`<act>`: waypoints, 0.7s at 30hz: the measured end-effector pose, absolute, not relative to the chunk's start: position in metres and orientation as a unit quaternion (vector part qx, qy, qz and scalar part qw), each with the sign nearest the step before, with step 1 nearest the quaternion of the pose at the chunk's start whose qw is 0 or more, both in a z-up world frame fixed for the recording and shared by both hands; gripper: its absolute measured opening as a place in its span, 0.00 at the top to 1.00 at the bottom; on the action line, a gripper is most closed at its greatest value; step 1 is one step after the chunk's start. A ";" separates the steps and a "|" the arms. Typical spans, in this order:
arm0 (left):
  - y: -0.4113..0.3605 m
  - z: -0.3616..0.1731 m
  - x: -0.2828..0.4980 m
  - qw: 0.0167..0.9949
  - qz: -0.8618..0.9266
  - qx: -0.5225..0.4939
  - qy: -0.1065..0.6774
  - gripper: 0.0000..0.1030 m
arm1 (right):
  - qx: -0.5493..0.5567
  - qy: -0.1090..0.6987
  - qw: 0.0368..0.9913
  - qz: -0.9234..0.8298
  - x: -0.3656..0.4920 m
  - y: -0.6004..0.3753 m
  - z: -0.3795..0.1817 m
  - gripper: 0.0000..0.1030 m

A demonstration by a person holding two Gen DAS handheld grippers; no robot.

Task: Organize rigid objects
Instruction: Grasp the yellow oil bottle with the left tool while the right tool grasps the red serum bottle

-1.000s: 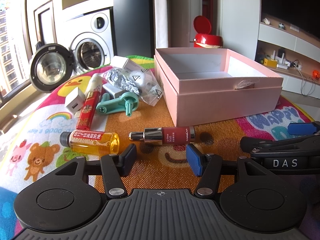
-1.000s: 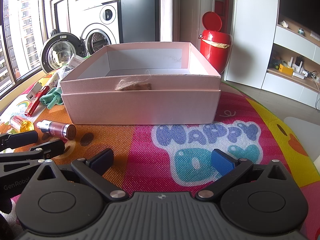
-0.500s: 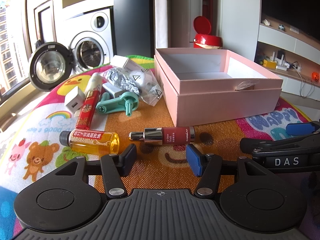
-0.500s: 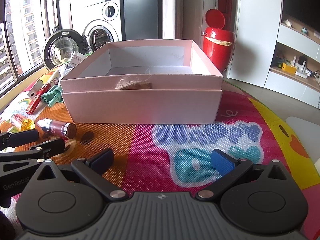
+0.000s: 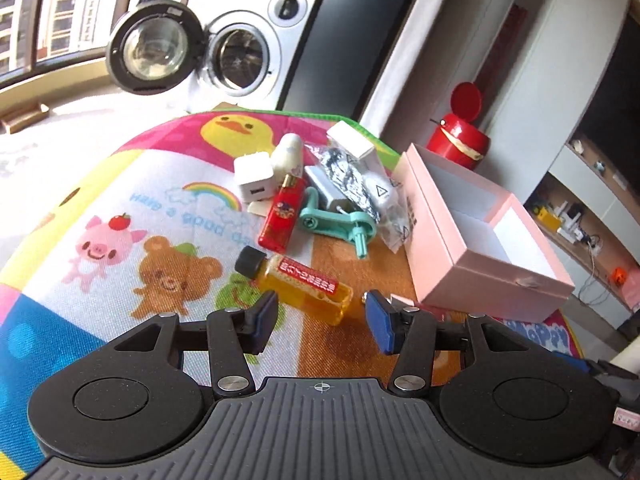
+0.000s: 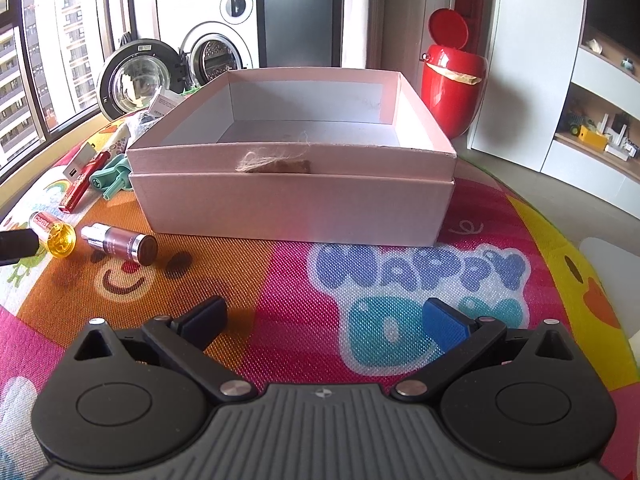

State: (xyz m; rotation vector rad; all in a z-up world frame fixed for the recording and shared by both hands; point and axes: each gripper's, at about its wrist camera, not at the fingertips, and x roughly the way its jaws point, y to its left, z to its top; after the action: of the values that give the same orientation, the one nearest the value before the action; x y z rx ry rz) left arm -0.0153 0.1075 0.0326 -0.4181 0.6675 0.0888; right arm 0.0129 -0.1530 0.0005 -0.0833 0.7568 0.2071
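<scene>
- Left tongs [image 5: 322, 316] were spread apart and held nothing; they hung just above the amber bottle [image 5: 298, 282], which lay on the play mat [image 5: 120, 184] between the two pads.
- Right tongs [image 6: 324, 316] were also spread wide and empty, low over the mat and pointing at the pink box [image 6: 292, 208].
- Going from the left of the mat, a white charger cube [image 5: 254, 184], a white bottle [image 5: 287, 156], a red tube [image 5: 282, 216] and a teal plastic part [image 5: 340, 224] lay close together, with a foil packet [image 5: 352, 180] behind them.
- Next to the amber bottle, toward the box, lay a dark red cosmetic bottle [image 6: 120, 242], well seen only in the right wrist view.
- At the right stood the pink box, open, and its inside looked empty.
- By my judgement the task was only at the beginning: nothing was in the box yet and all the small things were left to move.
</scene>
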 end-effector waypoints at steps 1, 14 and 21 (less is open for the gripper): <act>0.112 0.033 -0.011 0.920 0.050 -0.210 0.327 0.48 | -0.041 0.368 0.923 0.101 0.013 -0.153 0.000 0.00; 0.102 0.018 0.044 0.928 0.041 -0.127 0.347 0.51 | -0.051 0.362 0.920 0.145 0.006 -0.147 0.005 0.07; 0.096 0.010 0.014 0.932 -0.035 -0.073 0.352 0.68 | -0.071 0.349 0.902 0.245 0.009 -0.094 0.014 0.49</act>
State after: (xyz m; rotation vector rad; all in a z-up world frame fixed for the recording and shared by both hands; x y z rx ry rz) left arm 0.0137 0.0957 0.0100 -0.1500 0.7203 -0.0707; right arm 0.0093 -0.0940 0.0144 -0.1470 0.7212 0.5064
